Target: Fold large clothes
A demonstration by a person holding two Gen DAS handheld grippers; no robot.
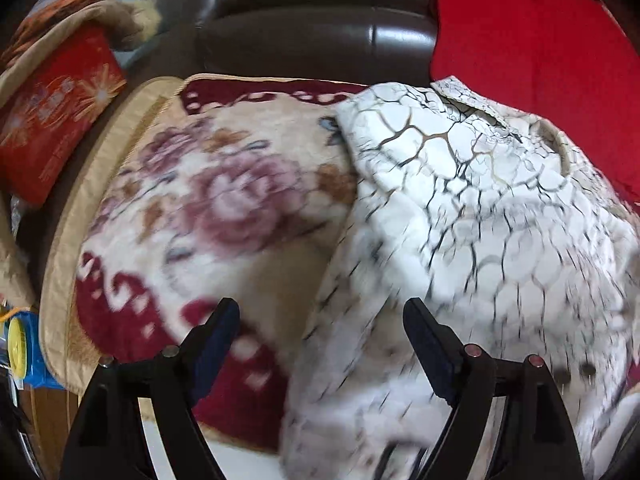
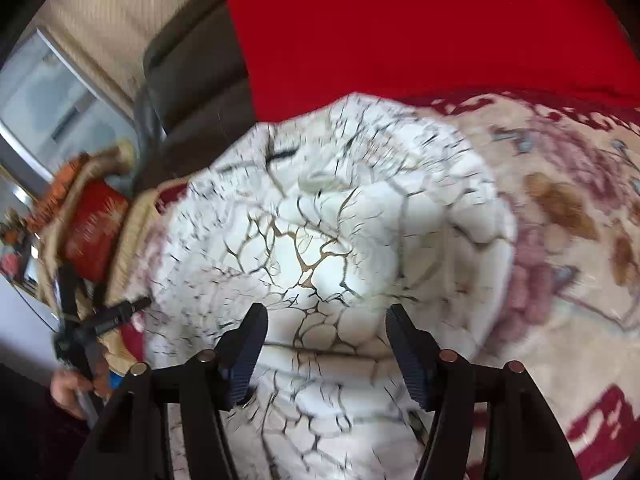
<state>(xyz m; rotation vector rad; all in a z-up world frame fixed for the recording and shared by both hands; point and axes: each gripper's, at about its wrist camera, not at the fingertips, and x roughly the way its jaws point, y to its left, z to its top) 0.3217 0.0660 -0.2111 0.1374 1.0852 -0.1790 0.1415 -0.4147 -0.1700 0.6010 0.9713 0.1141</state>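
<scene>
With both the left gripper (image 1: 320, 316) and right gripper (image 2: 326, 320) spread and empty over the white crackle-print garment (image 2: 320, 240) bunched on the floral blanket (image 1: 224, 200), pinch one, probably blurred, edge each and draw it flat before folding

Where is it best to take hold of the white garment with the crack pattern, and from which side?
Probably at the long left edge of the white garment, where it lies over the floral blanket. Come from above on the blanket side: the edge is free there, and the open left gripper already hangs over it. The bunched middle would give several layers.
</scene>
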